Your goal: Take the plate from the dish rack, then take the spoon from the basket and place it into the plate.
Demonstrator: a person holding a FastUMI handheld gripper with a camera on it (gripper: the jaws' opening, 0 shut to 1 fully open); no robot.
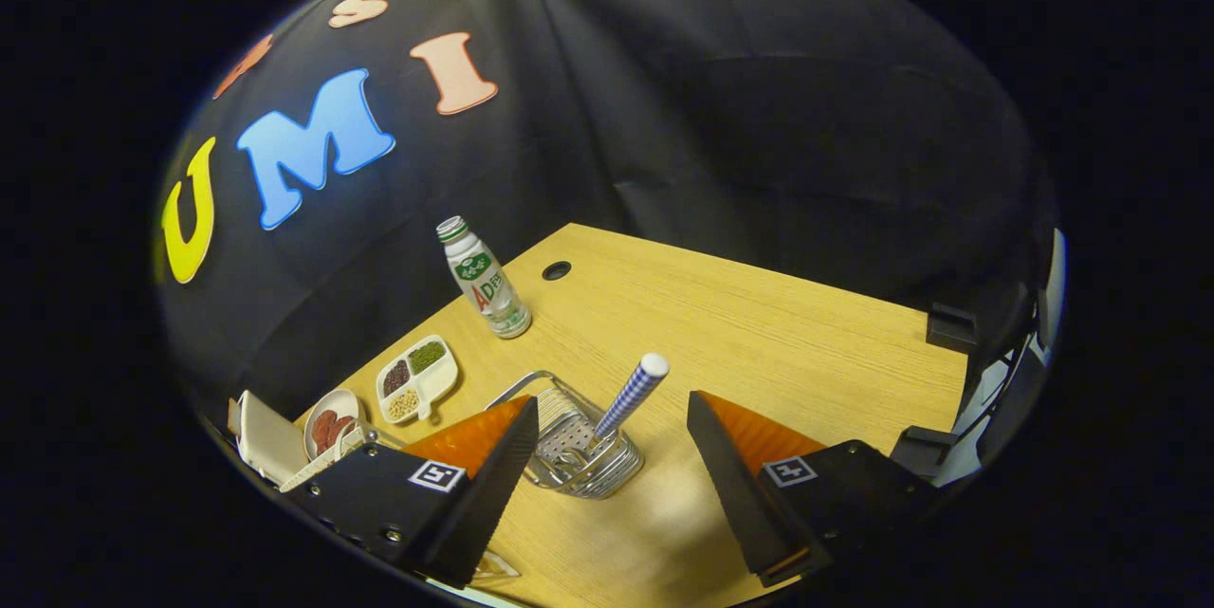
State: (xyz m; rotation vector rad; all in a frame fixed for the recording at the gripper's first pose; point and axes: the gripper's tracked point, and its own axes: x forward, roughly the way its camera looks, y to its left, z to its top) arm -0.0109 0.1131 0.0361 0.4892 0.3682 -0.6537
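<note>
1. Gripper view: the gripper (612,418) hangs above the wooden table (778,342) with its two fingers (507,456) spread wide apart, pinching nothing.
2. Between the fingers and just ahead of them stands a wire basket (579,456). It rests on the table near the edge closest to the camera.
3. The spoon (631,395) stands in the basket, leaning toward the right finger. Only its handle shows: a rod with a blue-and-white check pattern and a white rounded end. The bowl end is hidden down inside the wires.
4. Beyond the basket, a small bottle (482,278) with a green-and-white cap stands near the table's far left edge, beside a round hole (557,270) in the tabletop.
5. Along the left edge sit a white tray with compartments (417,377) holding dark, green and pale grains, then a small dish (330,423) with reddish pieces, then a pale rack (270,442) partly behind the left finger.
6. The right half of the table, from the basket to the far right edge, lies bare and open.
7. A glassy rim (493,570) peeks out under the left finger at the near edge; I cannot tell whether it is the plate.
</note>
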